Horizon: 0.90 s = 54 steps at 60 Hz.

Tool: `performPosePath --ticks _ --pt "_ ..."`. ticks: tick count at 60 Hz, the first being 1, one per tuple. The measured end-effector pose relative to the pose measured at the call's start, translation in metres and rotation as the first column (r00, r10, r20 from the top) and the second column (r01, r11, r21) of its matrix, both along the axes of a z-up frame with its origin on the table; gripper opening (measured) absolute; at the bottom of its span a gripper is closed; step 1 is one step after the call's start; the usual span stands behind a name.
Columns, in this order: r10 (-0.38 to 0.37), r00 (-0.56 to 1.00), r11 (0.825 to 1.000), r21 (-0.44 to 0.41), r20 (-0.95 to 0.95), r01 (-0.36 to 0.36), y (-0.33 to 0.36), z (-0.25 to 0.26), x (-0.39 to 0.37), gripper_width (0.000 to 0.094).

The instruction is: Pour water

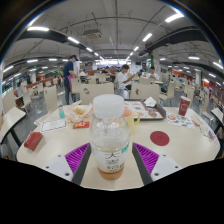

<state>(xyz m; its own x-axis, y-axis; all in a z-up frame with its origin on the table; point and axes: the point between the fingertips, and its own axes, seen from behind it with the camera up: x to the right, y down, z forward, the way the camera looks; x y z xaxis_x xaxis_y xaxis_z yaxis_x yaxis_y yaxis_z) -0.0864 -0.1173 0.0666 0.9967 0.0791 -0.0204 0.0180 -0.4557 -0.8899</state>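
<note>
A clear plastic bottle (110, 140) with a white cap, a white printed label and a little amber liquid at the bottom stands upright between my fingers. My gripper (111, 166) is shut on the bottle, and both fingers (86, 165) press against its lower sides. The purple pads (152, 160) show on either side of it. The bottle is over the near edge of a pale round table (60, 165). I cannot tell whether its base rests on the table. No cup or glass shows close to the bottle.
A red packet (33, 140) lies on the table at the left and a red object (160, 138) at the right. A tray (146, 110), food wrappers (80, 118) and a dark cup (184, 107) lie further back. People sit at tables beyond.
</note>
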Motion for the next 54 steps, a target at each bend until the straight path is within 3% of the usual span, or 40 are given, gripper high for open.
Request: performPosePath --ticks 4,8,22,40,48,54 --pt "-0.017 1.000 1.000 0.012 0.006 0.017 0.011 -0.004 0.004 0.0721" --pt "0.013 1.000 0.999 0.030 -0.012 -0.013 0.016 -0.001 -0.004 0.0565" --pt "0.002 1.000 0.999 0.034 0.009 -0.002 0.021 -0.001 -0.007 0.0456" --pt "-0.103 0.982 0.995 0.024 0.160 0.100 0.042 0.048 0.044 0.0454" --pt "-0.135 0.914 0.991 0.031 0.383 0.133 0.074 0.082 0.098 0.0453" --pt "-0.111 0.787 0.992 0.021 0.607 0.124 0.104 0.100 0.134 0.0454"
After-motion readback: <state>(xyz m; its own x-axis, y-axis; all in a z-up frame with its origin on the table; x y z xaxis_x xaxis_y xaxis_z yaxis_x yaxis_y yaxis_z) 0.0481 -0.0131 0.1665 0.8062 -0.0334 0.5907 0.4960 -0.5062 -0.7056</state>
